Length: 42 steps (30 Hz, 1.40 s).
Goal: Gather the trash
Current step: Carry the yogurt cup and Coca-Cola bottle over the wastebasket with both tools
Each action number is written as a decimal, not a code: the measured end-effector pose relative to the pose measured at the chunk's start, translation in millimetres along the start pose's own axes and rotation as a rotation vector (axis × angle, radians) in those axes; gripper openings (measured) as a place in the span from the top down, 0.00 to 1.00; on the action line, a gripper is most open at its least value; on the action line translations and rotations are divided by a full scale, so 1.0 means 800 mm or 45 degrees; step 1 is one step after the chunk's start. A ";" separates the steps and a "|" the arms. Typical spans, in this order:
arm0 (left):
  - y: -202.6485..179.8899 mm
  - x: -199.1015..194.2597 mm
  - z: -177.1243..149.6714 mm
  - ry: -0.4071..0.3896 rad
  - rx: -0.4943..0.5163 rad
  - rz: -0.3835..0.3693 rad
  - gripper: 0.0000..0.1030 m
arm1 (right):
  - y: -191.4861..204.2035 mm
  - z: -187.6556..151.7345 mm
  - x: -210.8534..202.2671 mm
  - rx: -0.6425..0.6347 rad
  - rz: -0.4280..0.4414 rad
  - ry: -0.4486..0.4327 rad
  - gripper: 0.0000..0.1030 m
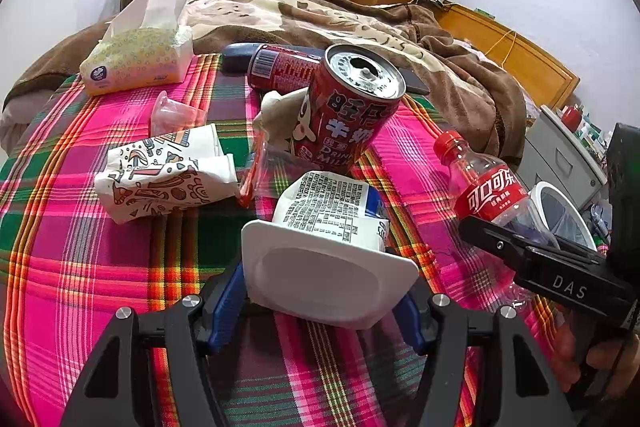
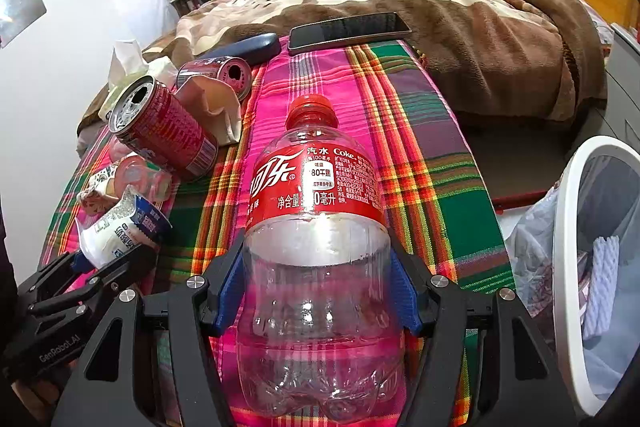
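Note:
My left gripper (image 1: pixel 324 287) is shut on a crushed white yogurt cup (image 1: pixel 332 227), its base turned toward the camera and its sides between the blue pads. The cup sits low over the pink plaid cloth (image 1: pixel 100 267). My right gripper (image 2: pixel 318 259) is shut on an empty clear Coke bottle (image 2: pixel 316 187) with a red cap and label, gripped around its lower body. In the left wrist view the right gripper (image 1: pixel 520 247) holds that bottle (image 1: pixel 488 195) at the right. The right wrist view shows the left gripper (image 2: pixel 108 259) with the cup (image 2: pixel 120 227) at the lower left.
A white-rimmed trash bin (image 2: pixel 568 227) with a plastic liner stands at the right beside the bed. On the cloth are a tilted red milk can (image 1: pixel 352 107), a lying red can (image 1: pixel 276 67), a crumpled printed paper bag (image 1: pixel 164 175), a clear plastic cup (image 1: pixel 172 111), a tissue pack (image 1: pixel 136 59), a phone (image 2: pixel 348 29) and a dark case (image 2: pixel 248 49).

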<state>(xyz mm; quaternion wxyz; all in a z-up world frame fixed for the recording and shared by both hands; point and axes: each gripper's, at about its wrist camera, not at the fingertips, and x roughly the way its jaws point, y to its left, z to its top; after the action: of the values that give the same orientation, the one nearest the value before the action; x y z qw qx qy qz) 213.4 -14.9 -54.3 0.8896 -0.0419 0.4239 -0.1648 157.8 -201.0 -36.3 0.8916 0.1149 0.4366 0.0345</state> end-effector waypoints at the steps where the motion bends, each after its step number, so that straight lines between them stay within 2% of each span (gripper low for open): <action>1: 0.001 0.000 0.001 -0.001 -0.003 0.003 0.37 | -0.001 0.000 0.000 0.001 0.003 -0.002 0.38; 20: -0.028 -0.041 -0.003 -0.061 0.032 -0.005 0.37 | -0.014 -0.009 -0.043 0.023 0.039 -0.082 0.38; 30: -0.075 -0.068 -0.003 -0.109 0.088 -0.031 0.37 | -0.035 -0.013 -0.078 0.050 0.025 -0.152 0.38; 42: -0.153 -0.079 -0.006 -0.126 0.190 -0.087 0.37 | -0.082 -0.021 -0.117 0.124 -0.047 -0.229 0.38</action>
<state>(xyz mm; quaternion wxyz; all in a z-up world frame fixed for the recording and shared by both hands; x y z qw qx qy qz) 141.5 -109.2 15.5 0.9040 0.0019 0.3643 -0.2239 84.6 -277.3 10.4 0.9211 0.1526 0.3579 -0.0137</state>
